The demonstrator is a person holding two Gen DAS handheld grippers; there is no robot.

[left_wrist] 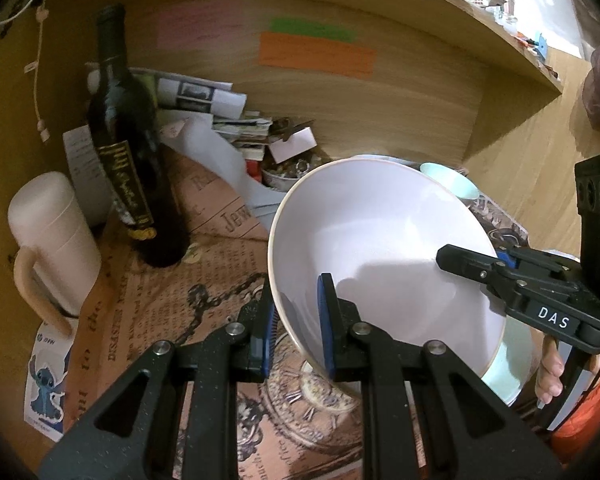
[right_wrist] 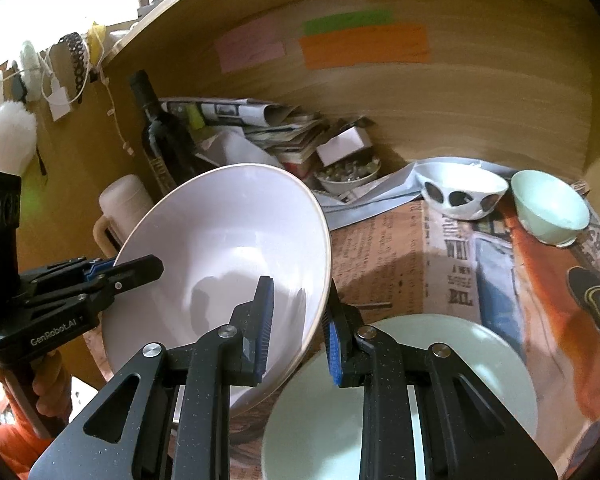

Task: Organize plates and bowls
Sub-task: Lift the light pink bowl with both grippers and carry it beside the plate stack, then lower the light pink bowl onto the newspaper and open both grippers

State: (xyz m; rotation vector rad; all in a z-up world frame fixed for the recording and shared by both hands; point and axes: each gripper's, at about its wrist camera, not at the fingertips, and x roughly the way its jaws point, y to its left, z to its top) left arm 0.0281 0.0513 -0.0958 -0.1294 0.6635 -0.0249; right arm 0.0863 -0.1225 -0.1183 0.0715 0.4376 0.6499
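A large white bowl (left_wrist: pixel 384 248) is held tilted above the table; it also shows in the right wrist view (right_wrist: pixel 228 248). My left gripper (left_wrist: pixel 298 332) is shut on its near left rim. My right gripper (right_wrist: pixel 300 340) is shut on the opposite rim, and it shows from the side in the left wrist view (left_wrist: pixel 460 258). A pale green plate (right_wrist: pixel 452 364) lies on the table under the right gripper. A white bowl with dark spots (right_wrist: pixel 460 194) and a small pale green bowl (right_wrist: pixel 550 208) stand at the back right.
A dark wine bottle (left_wrist: pixel 128 148) and a white lidded mug (left_wrist: pixel 52 236) stand at the left. Papers and a dish of small items (right_wrist: pixel 348 174) crowd the back against the wooden wall (right_wrist: pixel 440 92). Printed newspaper (left_wrist: pixel 172 308) covers the table.
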